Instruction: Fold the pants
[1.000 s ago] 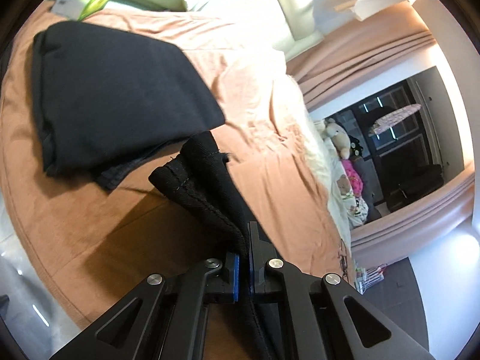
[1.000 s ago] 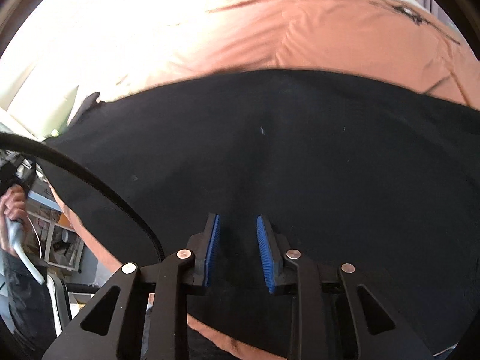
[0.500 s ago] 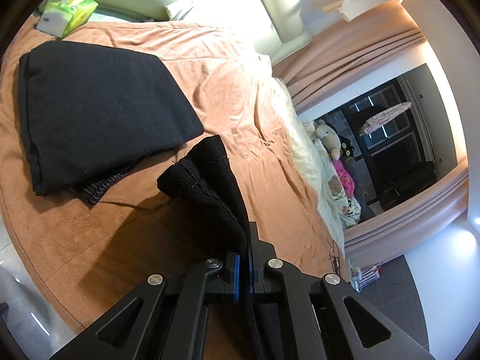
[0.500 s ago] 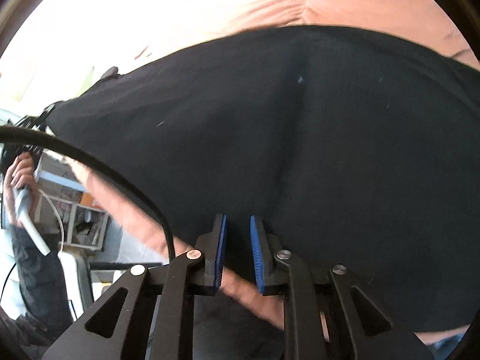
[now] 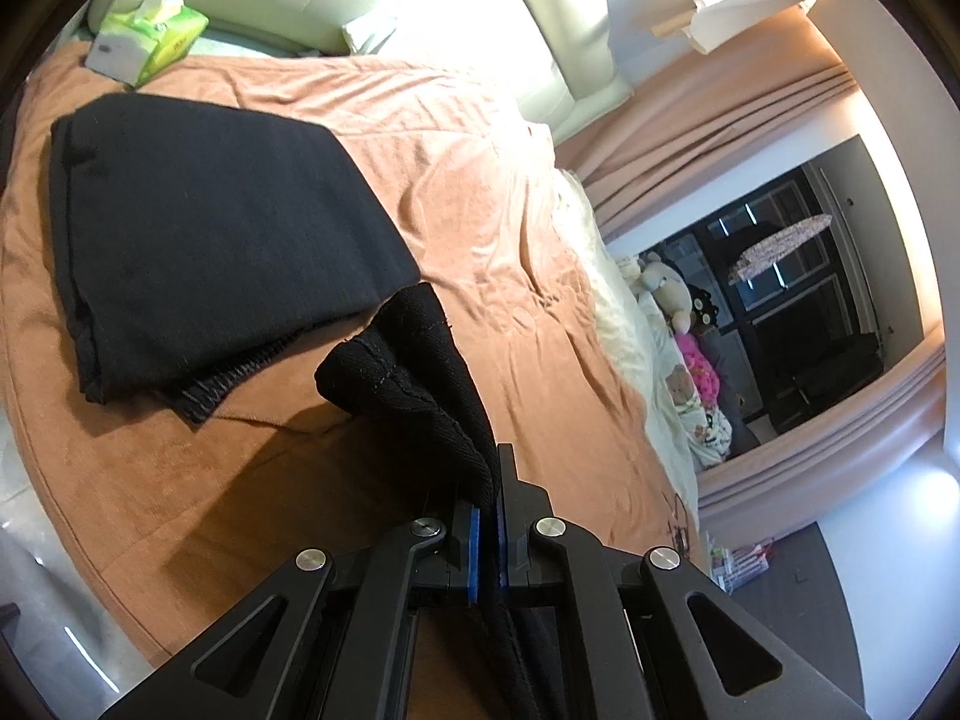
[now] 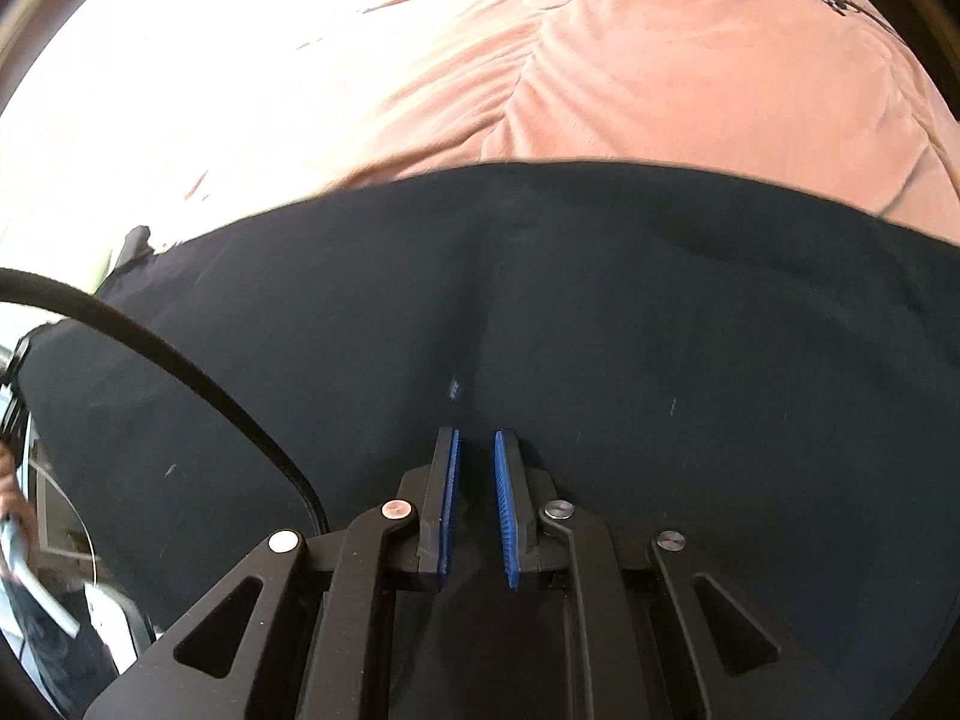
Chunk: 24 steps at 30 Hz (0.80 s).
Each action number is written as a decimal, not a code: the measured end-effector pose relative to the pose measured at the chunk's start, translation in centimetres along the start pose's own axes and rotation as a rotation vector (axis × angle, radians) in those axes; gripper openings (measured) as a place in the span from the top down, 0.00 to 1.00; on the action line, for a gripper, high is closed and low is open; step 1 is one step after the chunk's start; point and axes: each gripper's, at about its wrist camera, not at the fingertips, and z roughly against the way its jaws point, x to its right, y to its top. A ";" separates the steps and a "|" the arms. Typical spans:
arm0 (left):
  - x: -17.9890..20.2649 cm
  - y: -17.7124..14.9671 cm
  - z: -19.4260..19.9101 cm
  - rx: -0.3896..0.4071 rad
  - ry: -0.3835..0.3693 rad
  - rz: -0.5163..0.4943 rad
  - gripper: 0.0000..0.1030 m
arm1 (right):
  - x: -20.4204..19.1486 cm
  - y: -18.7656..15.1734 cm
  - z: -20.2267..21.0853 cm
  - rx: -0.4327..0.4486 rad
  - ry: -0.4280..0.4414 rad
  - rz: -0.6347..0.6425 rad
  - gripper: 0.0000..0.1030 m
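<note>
A bunched end of black pants point(image 5: 408, 372) sticks up out of my left gripper point(image 5: 493, 468), which is shut on it above the orange bed cover point(image 5: 480, 192); more of the cloth hangs below the jaws. In the right wrist view the black pants point(image 6: 660, 300) lie spread wide across the bed. My right gripper point(image 6: 477, 438) sits low over them. Its blue pads stand a narrow gap apart with dark cloth between, and a crease runs away from the tips.
A folded black garment point(image 5: 198, 228) lies on the bed to the left, with a green tissue box point(image 5: 147, 42) behind it. Stuffed toys point(image 5: 666, 294) and curtains point(image 5: 720, 120) are at the right. A black cable point(image 6: 180, 372) crosses the right view's left side.
The right jaws narrowed, dipped to the pants' near edge, then came back over the cloth. The left gripper kept its hold and barely shifted.
</note>
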 end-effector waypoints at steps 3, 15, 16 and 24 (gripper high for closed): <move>0.5 0.7 0.2 0.011 -0.004 -0.006 0.97 | 0.1 0.6 0.3 0.012 0.002 -0.002 0.91; 1.2 3.7 1.8 0.059 -0.002 -0.029 0.97 | -0.9 2.8 0.0 0.020 0.022 -0.040 0.91; 1.0 4.0 2.3 0.070 0.001 -0.028 0.97 | -1.0 3.1 -0.3 0.020 0.026 -0.044 0.91; 0.6 4.3 3.2 0.066 0.011 -0.041 0.97 | -2.7 5.7 -4.5 -0.009 0.042 -0.052 0.91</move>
